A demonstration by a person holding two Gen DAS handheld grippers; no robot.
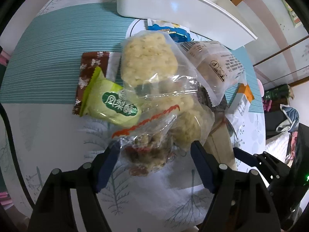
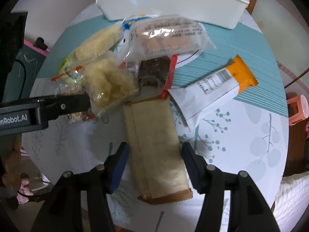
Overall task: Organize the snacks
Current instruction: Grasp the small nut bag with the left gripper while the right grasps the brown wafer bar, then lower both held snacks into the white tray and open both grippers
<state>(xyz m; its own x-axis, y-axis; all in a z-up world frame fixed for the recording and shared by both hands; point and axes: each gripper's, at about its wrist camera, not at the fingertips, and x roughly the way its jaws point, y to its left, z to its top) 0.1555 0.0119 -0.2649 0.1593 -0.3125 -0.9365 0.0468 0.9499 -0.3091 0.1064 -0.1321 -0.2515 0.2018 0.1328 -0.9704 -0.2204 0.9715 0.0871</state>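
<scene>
A heap of wrapped snacks lies on the round table. My left gripper (image 1: 154, 152) points down, open, astride a clear packet of brown nutty pieces (image 1: 146, 154) with a red-edged seal; there is a gap at its right pad. Beyond lie a green pastry packet (image 1: 114, 100), a clear rice-crisp packet (image 1: 146, 58) and a printed bread packet (image 1: 216, 61). My right gripper (image 2: 154, 152) is open over a long tan packet (image 2: 156, 148), which lies flat on the cloth with a pad close beside each long edge. The left gripper (image 2: 85, 104) shows side-on at the left.
A white plastic bin (image 2: 173, 0) stands at the table's far edge, behind the heap. An orange-and-white packet (image 2: 218, 89) lies to the right, a dark bar with red ends (image 2: 154, 69) in the middle, a brown packet (image 1: 90, 65) at the left. A pink stool (image 2: 297, 110) stands off the table's right edge.
</scene>
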